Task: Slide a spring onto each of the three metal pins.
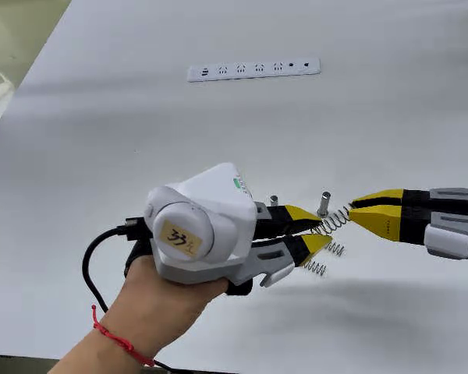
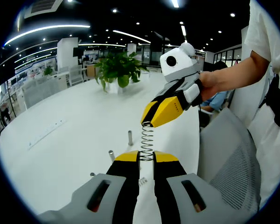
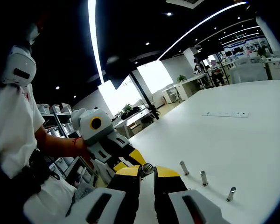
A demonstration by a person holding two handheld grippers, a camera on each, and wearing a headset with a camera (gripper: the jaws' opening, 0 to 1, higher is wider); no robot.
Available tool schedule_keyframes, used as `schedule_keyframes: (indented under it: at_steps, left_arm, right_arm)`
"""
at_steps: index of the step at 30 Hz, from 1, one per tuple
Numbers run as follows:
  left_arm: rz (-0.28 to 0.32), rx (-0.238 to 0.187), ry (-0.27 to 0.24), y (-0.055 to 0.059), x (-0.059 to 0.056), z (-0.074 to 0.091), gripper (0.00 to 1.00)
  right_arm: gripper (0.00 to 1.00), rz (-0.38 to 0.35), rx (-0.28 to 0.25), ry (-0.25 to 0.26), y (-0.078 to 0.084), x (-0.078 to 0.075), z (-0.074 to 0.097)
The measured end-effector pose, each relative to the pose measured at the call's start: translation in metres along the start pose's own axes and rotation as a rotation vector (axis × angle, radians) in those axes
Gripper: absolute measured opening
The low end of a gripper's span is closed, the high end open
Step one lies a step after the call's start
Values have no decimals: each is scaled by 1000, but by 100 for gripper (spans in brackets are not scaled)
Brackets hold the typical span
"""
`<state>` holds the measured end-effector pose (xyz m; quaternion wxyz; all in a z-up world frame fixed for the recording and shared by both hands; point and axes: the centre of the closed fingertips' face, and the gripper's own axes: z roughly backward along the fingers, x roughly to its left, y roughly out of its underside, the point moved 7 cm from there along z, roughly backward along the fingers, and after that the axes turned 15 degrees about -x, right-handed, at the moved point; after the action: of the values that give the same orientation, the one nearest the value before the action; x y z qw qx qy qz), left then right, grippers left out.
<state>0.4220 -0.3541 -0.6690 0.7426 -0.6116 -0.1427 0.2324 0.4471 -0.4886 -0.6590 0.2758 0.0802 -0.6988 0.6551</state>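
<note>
Spring (image 1: 337, 219) is pinched at 1 end by fingers of left gripper (image 1: 318, 231), at the other by those of right gripper (image 1: 352, 210), over bench (image 1: 140, 140).

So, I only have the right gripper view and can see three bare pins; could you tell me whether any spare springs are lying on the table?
Observer: Yes. In the head view, a loose spring and another loose spring lie close together on the table.
Operator: Thank you. Is the far end of the held spring free?
Observer: No. The left gripper view shows it running straight from the left gripper to the right gripper, each pinching one end.
</note>
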Motion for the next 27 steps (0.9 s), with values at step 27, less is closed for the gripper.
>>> schedule_keyframes:
  at_steps: [27]
  left_arm:
    - [15, -8, 19, 3, -5, -2, 7]
  right_arm:
    - [6, 123, 95, -31, -8, 14, -5]
